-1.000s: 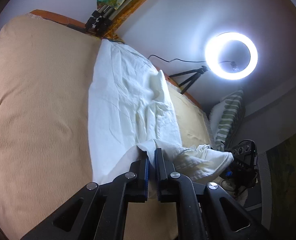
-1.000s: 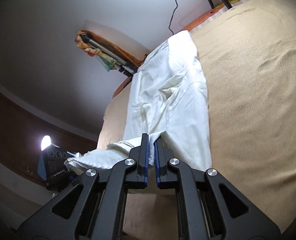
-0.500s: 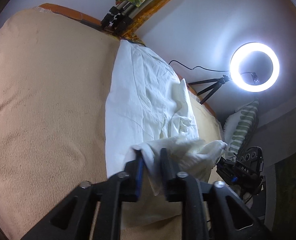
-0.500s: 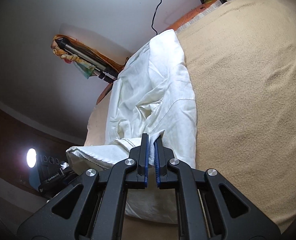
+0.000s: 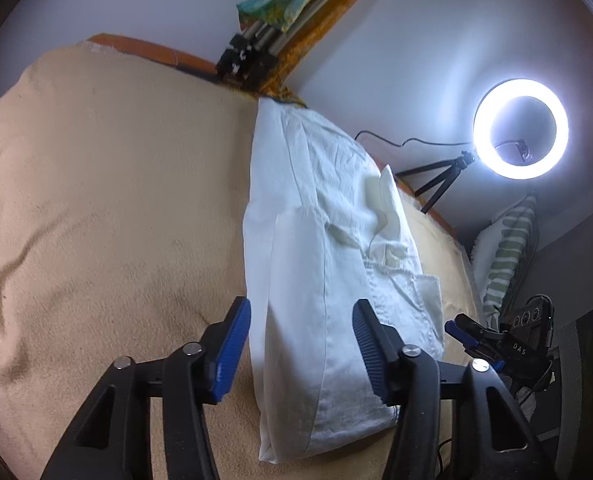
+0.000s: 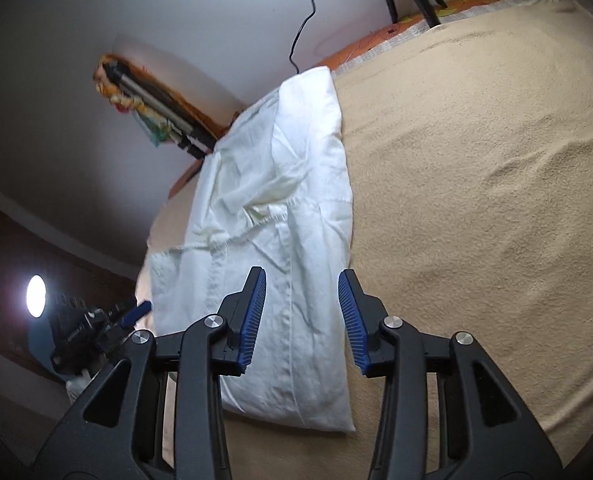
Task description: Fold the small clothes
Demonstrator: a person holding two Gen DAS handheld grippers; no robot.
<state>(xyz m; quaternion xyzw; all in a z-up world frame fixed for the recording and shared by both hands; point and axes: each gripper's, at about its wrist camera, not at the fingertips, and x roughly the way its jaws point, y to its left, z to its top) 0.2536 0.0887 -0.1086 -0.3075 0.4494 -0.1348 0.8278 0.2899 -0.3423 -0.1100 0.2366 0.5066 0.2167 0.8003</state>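
Note:
A white garment (image 5: 316, 264) lies folded lengthwise in a long strip on the beige bed cover (image 5: 96, 208). My left gripper (image 5: 302, 344) hovers over its near end with jaws opening; the cloth shows between the blue pads (image 5: 232, 344) but they do not press it. In the right wrist view the same white garment (image 6: 272, 240) runs away from me, and my right gripper (image 6: 301, 320) stands over its near end, jaws opening, pads (image 6: 252, 316) clear of the fabric. Each view shows the other gripper at the garment's side: right gripper (image 5: 492, 340), left gripper (image 6: 96, 324).
A lit ring light (image 5: 520, 128) on a small tripod stands past the bed's far edge. A striped pillow (image 5: 504, 256) leans at the right. Folded tripod legs and colourful cloth (image 5: 272, 24) lie against the wall. Wide beige cover (image 6: 476, 200) spreads on both sides of the garment.
Both grippers were shut on the garment's lifted edge; they have let go and opened, and the edge now lies flat, folded over on the strip.

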